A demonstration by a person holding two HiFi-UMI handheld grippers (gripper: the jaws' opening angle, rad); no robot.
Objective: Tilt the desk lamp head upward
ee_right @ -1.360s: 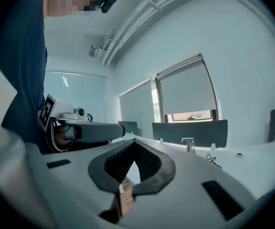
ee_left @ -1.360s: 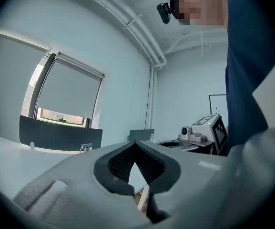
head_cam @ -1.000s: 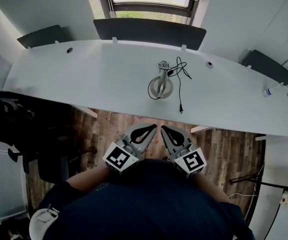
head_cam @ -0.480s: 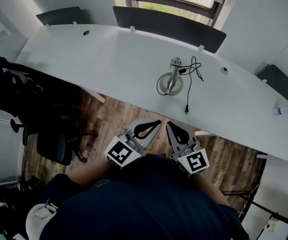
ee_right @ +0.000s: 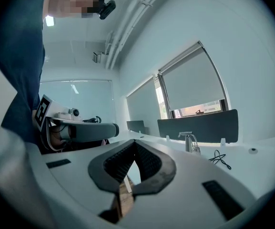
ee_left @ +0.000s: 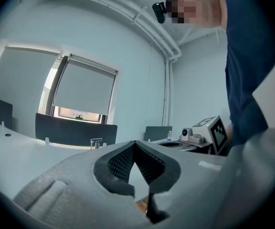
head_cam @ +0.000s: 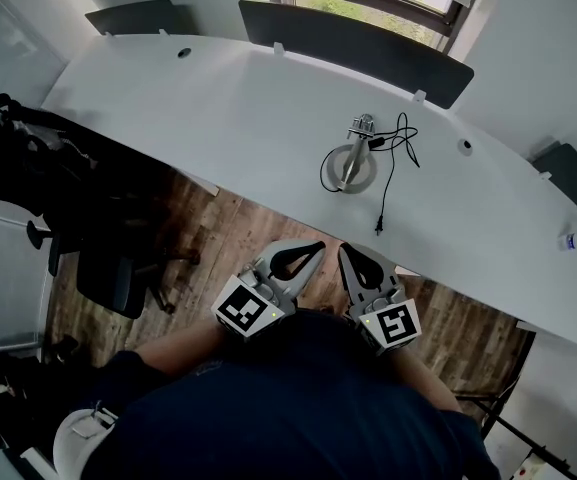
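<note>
Jaws of both grippers are found pressed together and empty. From the head view, the left gripper (head_cam: 308,251) and the right gripper (head_cam: 351,255) are held close to the person's body, over the wooden floor (head_cam: 228,238) and short of the desk (head_cam: 218,108). The lamp (head_cam: 351,163) stands on the desk near its front edge, well apart from both grippers, with its cable (head_cam: 393,168) trailing loose beside it. Compared with a second ago, the desk is seen more slanted and the lamp has drifted right in the picture, while the grippers have kept their place at the body. The head appears to have turned, not the lamp to have been touched, so the task is judged not yet begun.

From the left gripper view, the ribbed pads are seen meeting at the tips with nothing between them. The lamp (ee_left: 96,142) is made out small and far off on the desk.

From the right gripper view, the pads likewise meet with nothing gripped. The lamp (ee_right: 189,140) is seen upright ahead, cable at its right. A reach forward is still called for.
</note>
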